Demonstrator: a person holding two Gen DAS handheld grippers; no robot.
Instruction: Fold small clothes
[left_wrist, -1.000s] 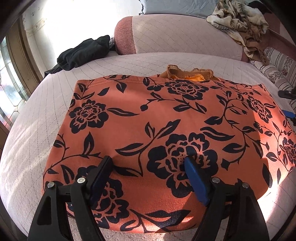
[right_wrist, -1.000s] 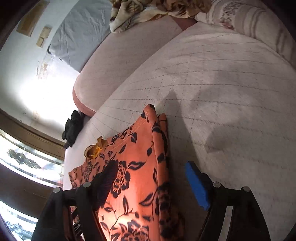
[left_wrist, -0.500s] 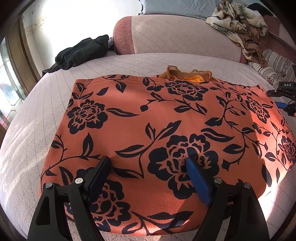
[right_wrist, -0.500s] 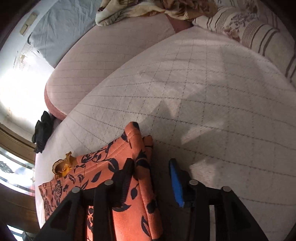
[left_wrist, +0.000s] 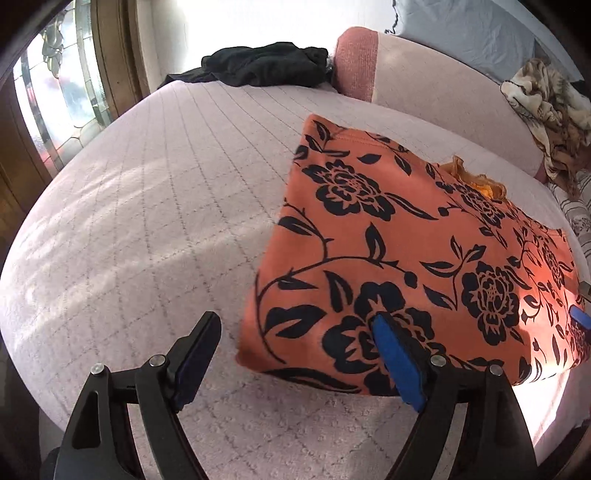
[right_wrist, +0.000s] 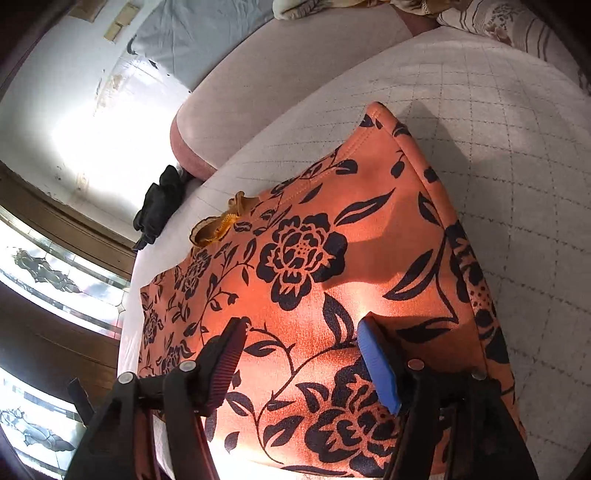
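An orange garment with black flowers (left_wrist: 424, 251) lies flat and folded on the pale quilted bed (left_wrist: 147, 221). It also shows in the right wrist view (right_wrist: 314, 266). My left gripper (left_wrist: 295, 339) is open and empty, straddling the garment's near left corner, its right pad over the cloth. My right gripper (right_wrist: 301, 343) is open and empty, hovering over the garment's right part. A blue pad of the right gripper (left_wrist: 580, 317) peeks in at the left wrist view's right edge. An orange frilly piece (left_wrist: 476, 181) sticks out at the garment's far edge.
A black garment (left_wrist: 258, 66) lies at the bed's far left by the pink headboard cushion (left_wrist: 406, 81). A patterned blanket (left_wrist: 546, 110) is heaped at the far right. A window with wooden frame (left_wrist: 55, 92) stands to the left.
My left gripper has swung left, from over the garment's middle to its near left corner. My right gripper has moved from the garment's right edge to over the cloth and opened wider.
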